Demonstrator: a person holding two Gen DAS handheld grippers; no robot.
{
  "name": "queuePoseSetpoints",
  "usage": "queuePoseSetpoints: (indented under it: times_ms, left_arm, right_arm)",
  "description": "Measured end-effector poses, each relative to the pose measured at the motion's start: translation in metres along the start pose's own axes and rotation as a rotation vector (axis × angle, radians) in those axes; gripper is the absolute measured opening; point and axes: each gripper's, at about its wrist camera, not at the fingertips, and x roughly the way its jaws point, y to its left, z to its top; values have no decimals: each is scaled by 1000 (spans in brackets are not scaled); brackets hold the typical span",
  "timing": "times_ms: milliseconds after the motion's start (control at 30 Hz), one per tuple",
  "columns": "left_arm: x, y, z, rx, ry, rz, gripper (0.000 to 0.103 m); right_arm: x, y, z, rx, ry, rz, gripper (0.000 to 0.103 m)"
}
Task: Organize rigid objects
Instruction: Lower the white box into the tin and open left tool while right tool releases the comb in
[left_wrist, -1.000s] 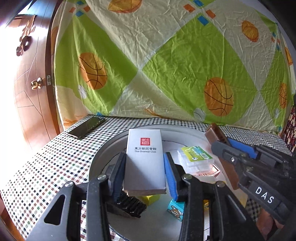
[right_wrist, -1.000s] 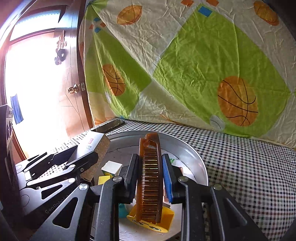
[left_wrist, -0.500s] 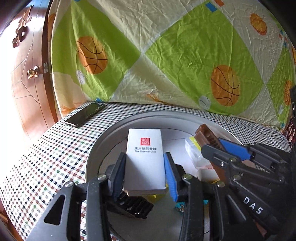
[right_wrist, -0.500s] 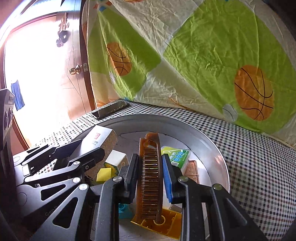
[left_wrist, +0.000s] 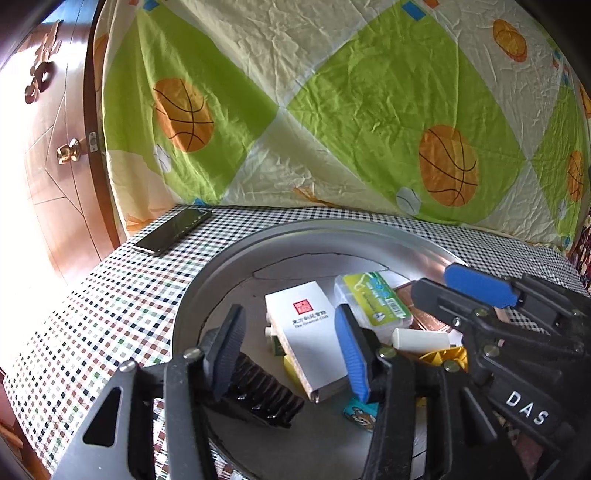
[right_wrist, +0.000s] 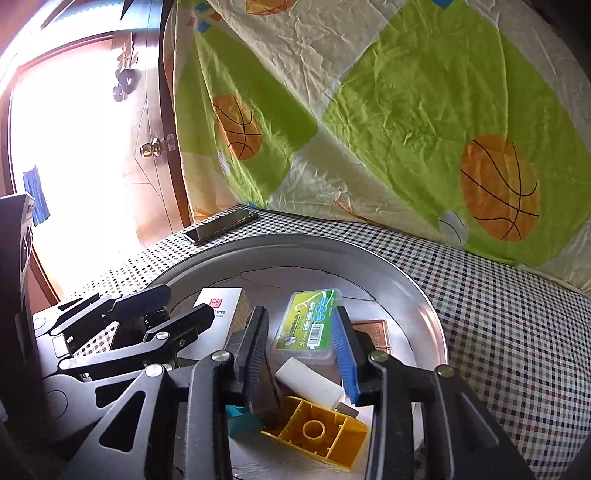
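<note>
A round metal tray (left_wrist: 207, 280) (right_wrist: 413, 288) holds the objects. In the left wrist view my left gripper (left_wrist: 290, 347) is open over the tray, and the white box with a red stamp (left_wrist: 308, 332) lies loose between its fingers on other items. My right gripper (right_wrist: 301, 341) is open too. Below it lie a green-labelled clear case (right_wrist: 308, 325), a white cylinder (right_wrist: 314, 384) and a yellow toy brick (right_wrist: 317, 432). The brown comb shows only as a dark end (right_wrist: 267, 402) beside the left finger. The right gripper also shows in the left wrist view (left_wrist: 480, 291).
A black comb (left_wrist: 258, 397) lies in the tray at the left. A copper-coloured plate (right_wrist: 375, 332) and a small teal block (left_wrist: 360, 411) also lie in it. A dark phone (left_wrist: 173, 230) lies on the checked cloth at the back left. A basketball-print sheet hangs behind.
Both grippers lowered into the tray and opened. The left let go of the white box, the right let go of the brown comb; both now lie in the tray.
</note>
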Motion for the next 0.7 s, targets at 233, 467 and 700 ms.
queuePoseSetpoints:
  times_ms: [233, 467, 700]
  left_arm:
    - [-17, 10, 1, -30, -42, 54, 90]
    - [-44, 12, 5, -34, -103, 81, 98]
    - [-53, 19, 8, -66, -99, 82, 103]
  right_arm:
    - [-20, -15, -2, 65, -44, -37, 71]
    - [-45, -14, 3, 75, -100, -42, 84]
    - [-57, -9, 5, 64, -116, -54, 89]
